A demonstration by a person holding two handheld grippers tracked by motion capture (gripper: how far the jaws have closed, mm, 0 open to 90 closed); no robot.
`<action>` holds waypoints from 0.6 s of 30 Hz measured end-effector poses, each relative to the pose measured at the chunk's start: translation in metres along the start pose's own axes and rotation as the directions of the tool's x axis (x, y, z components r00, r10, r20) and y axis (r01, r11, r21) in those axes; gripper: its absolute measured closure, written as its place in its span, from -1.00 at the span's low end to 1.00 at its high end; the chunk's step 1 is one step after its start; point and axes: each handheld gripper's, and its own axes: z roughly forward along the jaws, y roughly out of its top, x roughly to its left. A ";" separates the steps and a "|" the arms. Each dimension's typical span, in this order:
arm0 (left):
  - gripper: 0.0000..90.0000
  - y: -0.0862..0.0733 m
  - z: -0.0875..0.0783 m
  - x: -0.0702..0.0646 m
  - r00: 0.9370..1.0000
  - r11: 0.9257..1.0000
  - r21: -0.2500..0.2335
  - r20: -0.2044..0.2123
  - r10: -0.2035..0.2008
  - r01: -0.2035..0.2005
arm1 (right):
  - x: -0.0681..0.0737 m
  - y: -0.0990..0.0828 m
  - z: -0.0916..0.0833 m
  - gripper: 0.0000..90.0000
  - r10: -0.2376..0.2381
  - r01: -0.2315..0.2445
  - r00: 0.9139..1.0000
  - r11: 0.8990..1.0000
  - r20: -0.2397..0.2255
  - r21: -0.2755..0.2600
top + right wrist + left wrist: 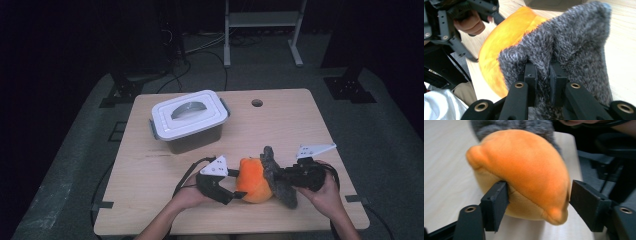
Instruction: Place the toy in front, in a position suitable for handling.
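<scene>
Pinched on grey fur, our right gripper (543, 82) holds the plush toy (256, 180) nearer us than the lidded box (190, 120), and it may tear free because our left gripper (539, 202) stands half-open around its orange body.

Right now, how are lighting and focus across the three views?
High view: dim, black surroundings, soft detail on the orange plush. Left gripper view: bright, the plush sharp, grey fur at the top blurred. Right gripper view: fur crisp at the right gripper, far hand softer.
</scene>
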 end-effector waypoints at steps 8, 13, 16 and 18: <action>-0.55 0.001 -0.002 0.001 0.999 0.999 -0.036 -0.049 0.013 -0.015 | -0.002 -0.001 0.003 0.74 0.003 -0.003 1.000 1.000 -0.016 0.005; -0.73 -0.002 0.005 0.004 0.997 1.000 -0.030 -0.080 -0.004 0.001 | 0.000 -0.001 0.007 0.74 -0.010 0.011 1.000 1.000 -0.026 0.016; -0.54 -0.007 0.010 0.006 0.999 0.999 -0.038 -0.038 -0.035 0.034 | 0.001 -0.001 0.008 0.74 -0.016 0.016 1.000 1.000 -0.020 0.019; -0.33 -0.006 0.009 0.004 0.998 0.999 -0.036 -0.044 -0.034 0.032 | 0.001 0.000 0.008 0.74 -0.015 0.016 1.000 1.000 -0.012 0.020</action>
